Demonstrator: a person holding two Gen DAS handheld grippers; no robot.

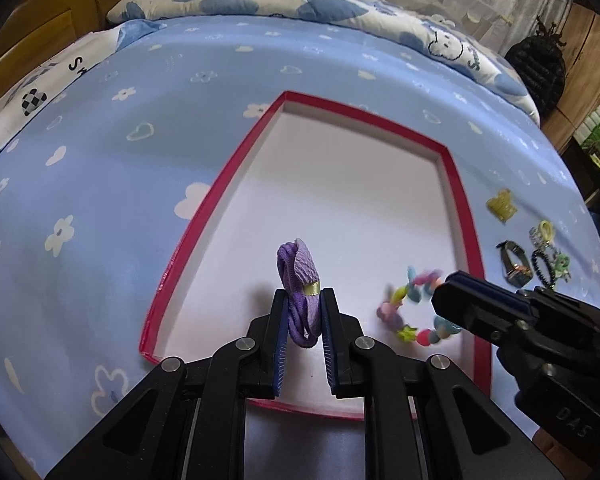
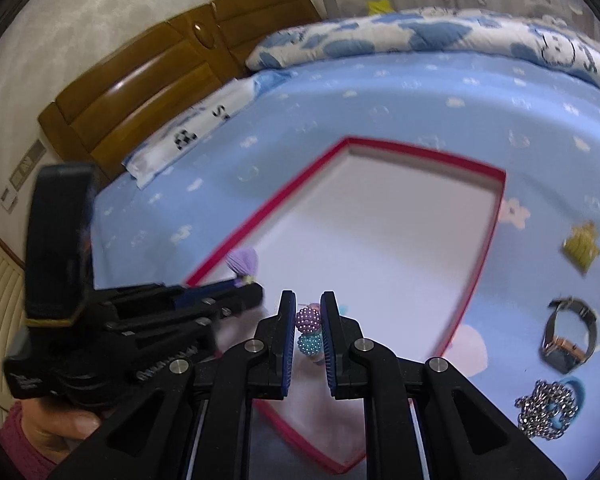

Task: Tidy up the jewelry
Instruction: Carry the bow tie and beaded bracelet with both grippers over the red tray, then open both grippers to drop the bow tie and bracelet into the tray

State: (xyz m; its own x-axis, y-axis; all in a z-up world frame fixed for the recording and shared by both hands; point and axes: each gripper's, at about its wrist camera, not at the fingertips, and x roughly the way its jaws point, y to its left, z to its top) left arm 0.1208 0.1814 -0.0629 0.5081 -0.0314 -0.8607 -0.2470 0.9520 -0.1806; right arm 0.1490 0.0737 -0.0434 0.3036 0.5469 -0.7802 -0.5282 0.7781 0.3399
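Two hand-held grippers sit over the red-rimmed box (image 1: 458, 200) on the bed (image 1: 100, 184): left hand-held gripper (image 1: 305, 312) pinches the purple hair tie (image 1: 300, 280), right hand-held gripper (image 2: 305, 326) pinches the beaded bracelet (image 2: 309, 330), likely for drop-off. Watch (image 2: 568, 334), chain (image 2: 546, 408) and yellow clip (image 2: 582, 246) wait beside the box.

Left claw (image 1: 304, 320) clamped on load, level; right claw (image 2: 307, 328) likewise clamped, just beside.

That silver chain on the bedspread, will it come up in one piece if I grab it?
Probably not neatly: the chain lies heaped in loose loops, so it looks floppy and will likely dangle. Its metal links may slip between the fingers. It lies on a blue ring and might snag it.
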